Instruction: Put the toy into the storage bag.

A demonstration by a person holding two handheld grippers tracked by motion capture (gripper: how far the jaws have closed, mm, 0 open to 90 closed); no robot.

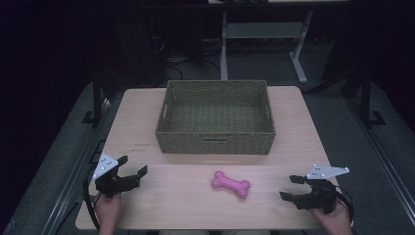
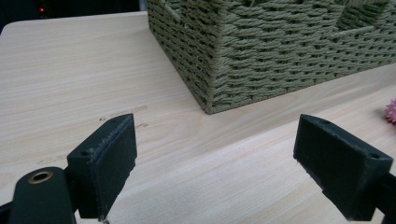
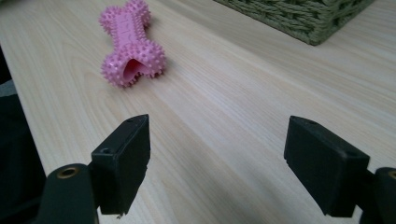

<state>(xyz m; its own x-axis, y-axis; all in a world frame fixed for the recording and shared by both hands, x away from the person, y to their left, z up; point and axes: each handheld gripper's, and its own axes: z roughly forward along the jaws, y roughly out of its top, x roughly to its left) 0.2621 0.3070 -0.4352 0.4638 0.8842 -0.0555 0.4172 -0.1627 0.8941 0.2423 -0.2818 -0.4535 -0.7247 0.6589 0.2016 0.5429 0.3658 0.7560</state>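
Setup: pink spiked dog-bone chew toy [image 1: 231, 184] lies flat on desk [image 1: 147, 122], near front edge, roughly centred btw both claws, touching neither. Woven green basket [image 1: 215, 117] sits behind it, toward far side of desk; the toy is apart from basket's front wall.

L claw [image 1: 130, 172]: jaws spread wide, nothing btw them, low over desk at front-left, aimed at basket's near corner. In left gripper view the toy is a pink sliver at right edge [image 2: 391, 111].

R claw [image 1: 291, 187]: jaws also wide, empty, front-right, pointing toward the toy's end. In right gripper view, the toy [image 3: 131, 42] is ahead and off to left of jaw line, open hollow end facing camera.

Basket contents: none visible; woven floor bare as far as high view shows. Near-wall inside is hidden.

Risks (judgement):
- Toy is rubbery w/ nubs, rounded lobes: a pinch on a lobe could squirt it out; the narrow waist is safer.
- R claw is off-axis, so closing w/o re-aiming may nudge the toy toward front edge and off desk.
- Basket wall is tall; a low carry could clip the rim and shift basket.
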